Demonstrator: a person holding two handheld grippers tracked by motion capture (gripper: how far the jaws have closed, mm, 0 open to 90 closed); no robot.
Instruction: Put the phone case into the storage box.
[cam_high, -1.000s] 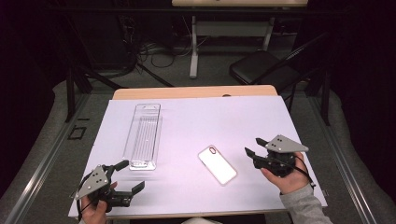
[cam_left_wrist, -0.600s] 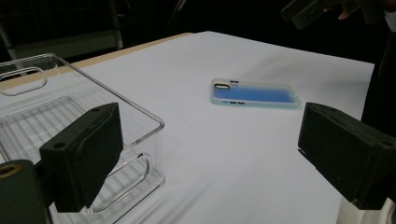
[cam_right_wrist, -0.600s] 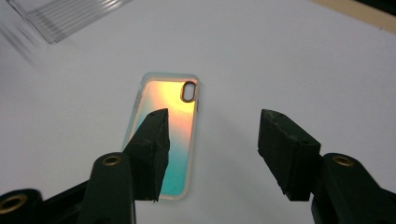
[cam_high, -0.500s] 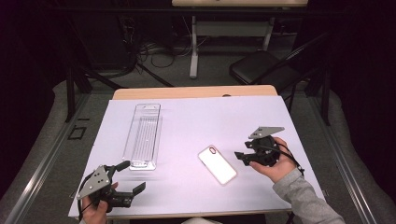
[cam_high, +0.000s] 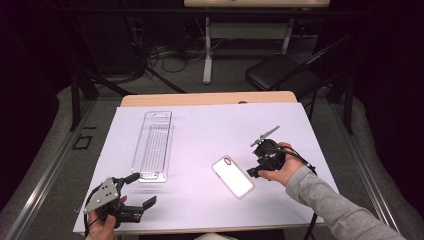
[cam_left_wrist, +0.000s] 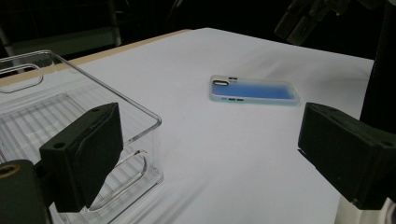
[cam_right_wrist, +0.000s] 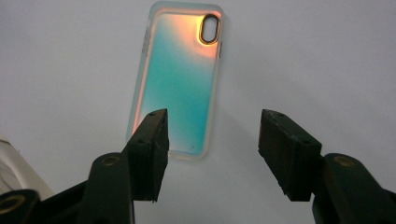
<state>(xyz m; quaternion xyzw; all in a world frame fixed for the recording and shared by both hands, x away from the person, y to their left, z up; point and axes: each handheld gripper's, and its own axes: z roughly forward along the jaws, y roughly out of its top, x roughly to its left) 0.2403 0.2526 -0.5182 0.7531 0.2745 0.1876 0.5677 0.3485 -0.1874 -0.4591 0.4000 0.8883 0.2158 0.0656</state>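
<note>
An iridescent phone case (cam_high: 232, 176) lies flat on the white table cover, right of centre; it looks blue in the left gripper view (cam_left_wrist: 254, 91) and teal-orange in the right gripper view (cam_right_wrist: 180, 79). My right gripper (cam_high: 254, 162) hovers just to the case's right, tilted down at it. Its jaws (cam_right_wrist: 210, 135) are open, have just been opening slightly, and hold nothing; the case's near end lies beneath them. My left gripper (cam_high: 143, 189) rests at the front left, open (cam_left_wrist: 210, 135) and empty, beside the clear tray's near end.
A long clear plastic tray (cam_high: 154, 145) lies lengthwise on the left half of the cover (cam_high: 210, 125), and its corner sits by my left jaw (cam_left_wrist: 46, 107). A black chair (cam_high: 280, 72) and desk legs stand beyond the table's far edge.
My right gripper has moved left toward the phone case and tipped downward over its right edge. The left gripper, case and tray have stayed put.
</note>
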